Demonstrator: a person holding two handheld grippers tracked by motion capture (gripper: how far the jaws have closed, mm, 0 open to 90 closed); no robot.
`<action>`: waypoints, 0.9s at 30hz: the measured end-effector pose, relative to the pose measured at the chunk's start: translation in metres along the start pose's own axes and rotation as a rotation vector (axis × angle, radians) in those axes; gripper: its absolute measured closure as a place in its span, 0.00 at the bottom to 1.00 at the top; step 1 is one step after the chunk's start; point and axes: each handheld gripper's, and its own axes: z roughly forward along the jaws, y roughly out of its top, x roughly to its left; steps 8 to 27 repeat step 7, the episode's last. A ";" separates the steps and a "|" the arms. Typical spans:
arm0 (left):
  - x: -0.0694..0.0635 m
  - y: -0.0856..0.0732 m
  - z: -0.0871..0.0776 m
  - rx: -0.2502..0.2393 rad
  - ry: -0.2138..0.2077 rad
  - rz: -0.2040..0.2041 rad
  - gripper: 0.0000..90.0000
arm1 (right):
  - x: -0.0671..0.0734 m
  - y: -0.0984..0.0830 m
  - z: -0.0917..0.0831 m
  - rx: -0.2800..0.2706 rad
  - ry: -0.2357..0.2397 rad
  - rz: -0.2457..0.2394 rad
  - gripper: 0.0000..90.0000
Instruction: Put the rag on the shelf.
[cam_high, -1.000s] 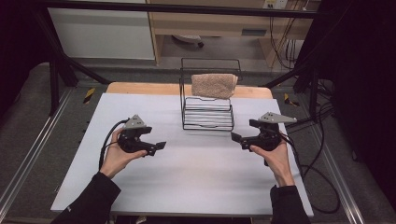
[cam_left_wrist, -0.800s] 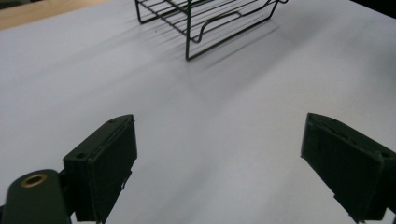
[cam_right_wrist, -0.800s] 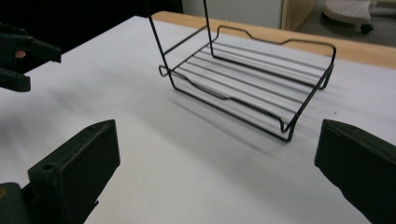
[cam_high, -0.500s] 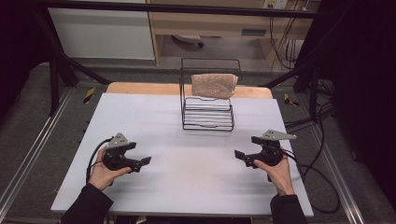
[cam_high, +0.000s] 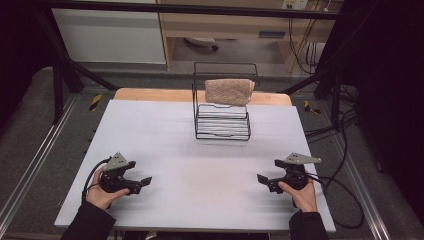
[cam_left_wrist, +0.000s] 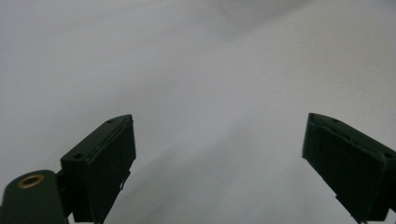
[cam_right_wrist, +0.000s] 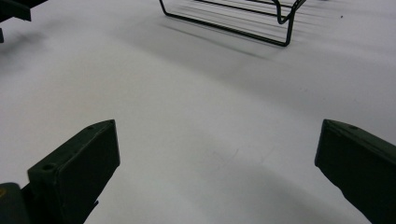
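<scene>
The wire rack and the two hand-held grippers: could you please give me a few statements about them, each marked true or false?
1. A folded tan towel hangs on the black wire rack. True.
2. The left hand-held gripper is shut on the towel. False: its jaws are open and empty, near the table's front edge.
3. The right hand-held gripper has open jaws. True.
4. The rack stands between the two grippers at the front edge. False: it stands at the far side of the table.

White table (cam_high: 165, 130), grey floor (cam_high: 30, 150), white cabinet (cam_high: 110, 35), black cables (cam_high: 345, 125)
</scene>
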 end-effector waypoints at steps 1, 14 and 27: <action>0.000 0.000 0.000 -0.005 0.000 -0.004 0.11 | 0.000 -0.001 0.000 -0.003 -0.002 -0.001 0.01; 0.001 -0.002 -0.002 -0.011 -0.005 -0.012 0.11 | 0.000 -0.005 0.001 0.018 -0.007 0.002 0.01; 0.001 -0.002 -0.002 -0.011 -0.005 -0.012 0.11 | 0.000 -0.005 0.001 0.018 -0.007 0.002 0.01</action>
